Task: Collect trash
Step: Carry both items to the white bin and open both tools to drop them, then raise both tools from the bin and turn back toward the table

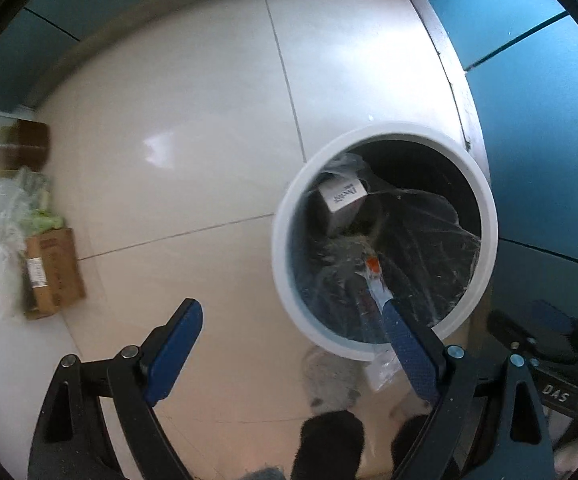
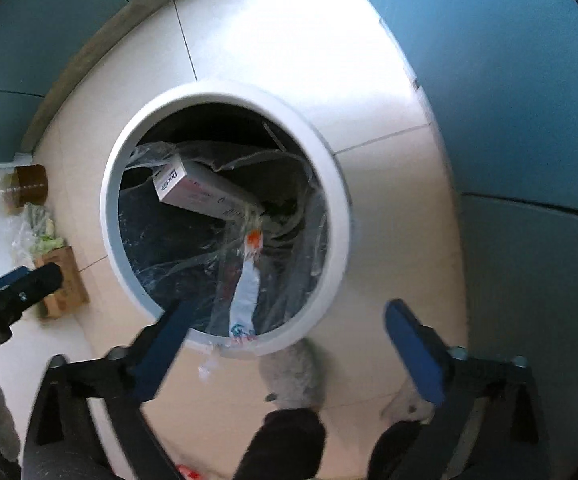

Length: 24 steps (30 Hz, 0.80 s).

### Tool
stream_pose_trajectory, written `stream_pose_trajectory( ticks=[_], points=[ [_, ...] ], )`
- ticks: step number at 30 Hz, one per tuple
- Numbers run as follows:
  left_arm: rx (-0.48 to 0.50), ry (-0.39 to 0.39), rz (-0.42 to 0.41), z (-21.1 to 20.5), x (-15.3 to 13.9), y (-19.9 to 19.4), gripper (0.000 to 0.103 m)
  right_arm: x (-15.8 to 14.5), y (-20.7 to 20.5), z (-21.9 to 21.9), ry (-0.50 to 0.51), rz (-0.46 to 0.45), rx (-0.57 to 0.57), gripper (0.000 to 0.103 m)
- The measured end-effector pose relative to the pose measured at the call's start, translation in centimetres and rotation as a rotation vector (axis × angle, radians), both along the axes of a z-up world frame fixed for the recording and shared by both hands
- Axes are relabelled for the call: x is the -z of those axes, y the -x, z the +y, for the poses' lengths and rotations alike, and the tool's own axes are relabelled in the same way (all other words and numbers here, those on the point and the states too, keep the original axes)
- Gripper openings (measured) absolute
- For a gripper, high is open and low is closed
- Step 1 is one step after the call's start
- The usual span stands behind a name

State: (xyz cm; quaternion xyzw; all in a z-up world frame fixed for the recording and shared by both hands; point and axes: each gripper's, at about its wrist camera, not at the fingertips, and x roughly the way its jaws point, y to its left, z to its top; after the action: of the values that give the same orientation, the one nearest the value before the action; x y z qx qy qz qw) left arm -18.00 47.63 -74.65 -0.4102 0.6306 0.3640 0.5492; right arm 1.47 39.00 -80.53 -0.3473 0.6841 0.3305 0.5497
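Observation:
A round bin with a white rim and a clear plastic liner stands on the tiled floor below both grippers. Inside it lie a white and grey carton and a white tube with an orange cap, whose lower end is at the near rim. My right gripper hangs above the bin's near edge, open, with neither pad touching the tube. In the left wrist view the bin, the carton and the tube show again. My left gripper is open and empty, its right finger over the rim.
Along the left wall stand an oil bottle, a clear bag of greens and a small cardboard box. Teal walls close in behind and to the right. A person's grey slippers stand near the bin.

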Motion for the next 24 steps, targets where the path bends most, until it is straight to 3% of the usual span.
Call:
stream_pose_trajectory(
  ticks=[5, 10, 24],
  points=[
    [0.004, -0.058, 0.012, -1.2, -4.0, 0.1, 0.092, -3.9, 0.8, -1.1, -0.043, -0.043, -0.037, 0.103],
    [0.034, -0.098, -0.013, -2.8, -9.7, 0.4, 0.092, -10.0, 2.2, -2.0, -0.097, -0.096, -0.08, 0.103],
    [0.027, -0.269, -0.094, -7.9, -32.7, 3.1, 0.092, -35.5, 5.8, -5.4, -0.242, -0.162, -0.094, 0.103]
  ],
)
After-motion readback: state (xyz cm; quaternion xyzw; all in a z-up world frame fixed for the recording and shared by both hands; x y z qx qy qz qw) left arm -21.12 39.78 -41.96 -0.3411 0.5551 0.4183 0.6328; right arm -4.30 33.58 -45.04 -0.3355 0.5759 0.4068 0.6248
